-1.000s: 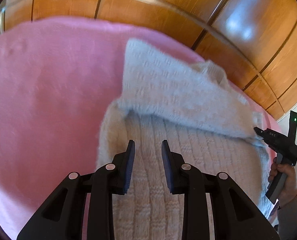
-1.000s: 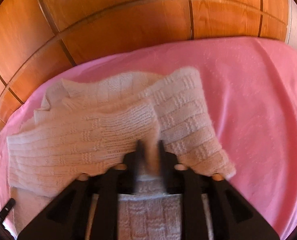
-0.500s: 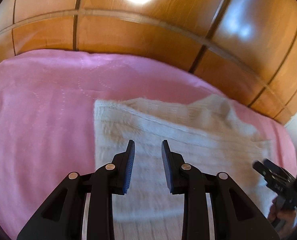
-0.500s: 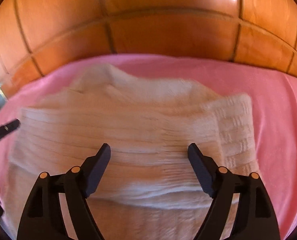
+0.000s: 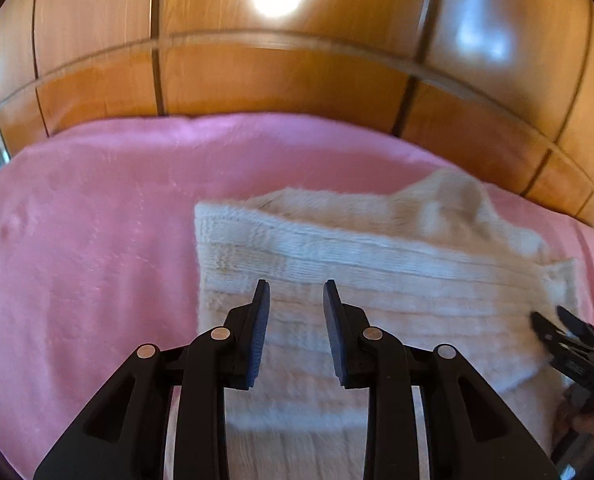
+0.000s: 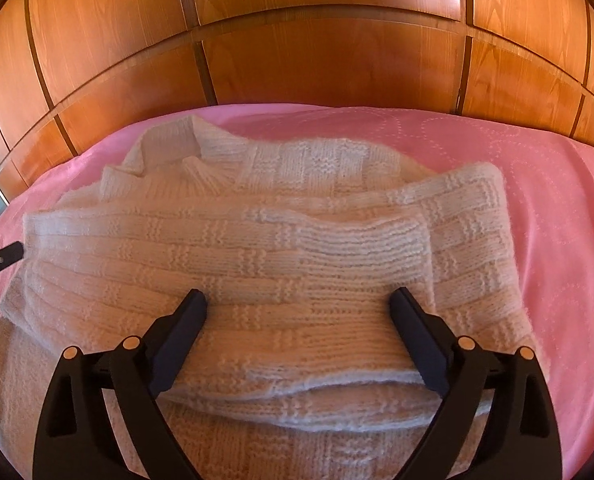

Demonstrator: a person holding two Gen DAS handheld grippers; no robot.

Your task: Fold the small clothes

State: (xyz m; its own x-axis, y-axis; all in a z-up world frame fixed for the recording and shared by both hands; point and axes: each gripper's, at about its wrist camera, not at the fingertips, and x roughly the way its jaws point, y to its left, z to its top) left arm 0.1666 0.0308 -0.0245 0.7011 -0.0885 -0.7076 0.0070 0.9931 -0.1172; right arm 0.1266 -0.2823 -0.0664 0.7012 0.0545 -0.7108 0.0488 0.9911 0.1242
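A cream knitted sweater [image 6: 281, 248] lies partly folded on the pink bedspread [image 6: 545, 184], with both sleeves laid across its body and the collar at the far side. It also shows in the left wrist view [image 5: 377, 276]. My right gripper [image 6: 299, 300] is wide open and empty, just above the folded sleeves. My left gripper [image 5: 295, 292] is open a little and empty, above the sweater's left part. The right gripper's tip shows at the right edge of the left wrist view [image 5: 565, 336], and the left gripper's tip at the left edge of the right wrist view [image 6: 1, 258].
The pink bedspread [image 5: 77, 248] spreads out to the left and right of the sweater. A glossy wooden panelled wardrobe [image 6: 317, 44] stands close behind the bed.
My right gripper let go of the sleeve it carried across the body and opened wide. The sleeve now lies flat. Both grippers drew back toward the near side.
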